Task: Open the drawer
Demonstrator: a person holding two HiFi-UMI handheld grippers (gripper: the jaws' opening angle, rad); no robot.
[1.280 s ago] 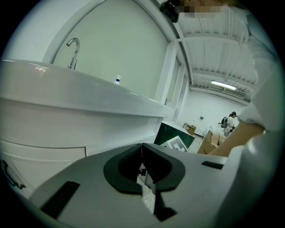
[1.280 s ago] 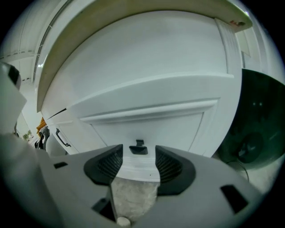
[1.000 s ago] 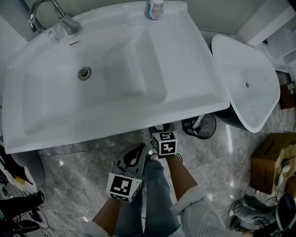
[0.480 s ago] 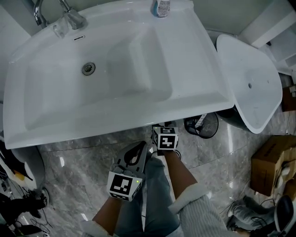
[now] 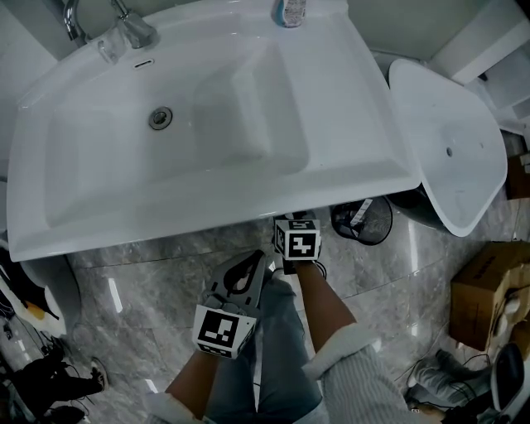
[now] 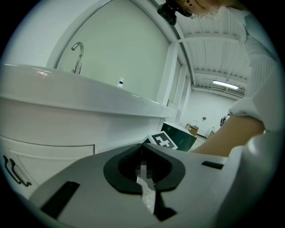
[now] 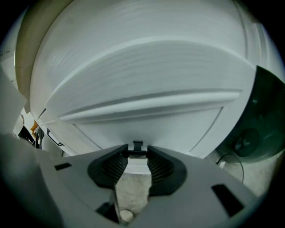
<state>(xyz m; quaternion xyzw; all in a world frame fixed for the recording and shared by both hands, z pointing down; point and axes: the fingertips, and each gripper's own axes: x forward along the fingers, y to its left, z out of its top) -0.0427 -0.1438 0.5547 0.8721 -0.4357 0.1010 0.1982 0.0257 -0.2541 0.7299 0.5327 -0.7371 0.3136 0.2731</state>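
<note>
The white drawer front [image 7: 147,120] lies under the sink's front rim [image 5: 248,217]. A small black drawer handle [image 7: 137,149] sticks out of it. My right gripper [image 7: 137,154] points down at it, and its jaws have just been closing. The handle sits between the tips, which touch its two ends. In the head view only the right gripper's marker cube [image 5: 296,240] shows below the rim. My left gripper [image 5: 251,263] hangs beside it above the person's knee. The left gripper [image 6: 142,153] is shut with nothing in it.
A second white basin [image 5: 447,149] leans at the right over a black wire bin [image 5: 360,224]. A cardboard box [image 5: 489,290] stands further right. A faucet [image 5: 124,29] and a bottle [image 5: 290,10] sit on the sink. Left of the drawer a cabinet door carries a black pull [image 7: 53,137].
The right gripper's cube has tilted slightly and sits closer under the sink's front rim. The left gripper has kept still.
</note>
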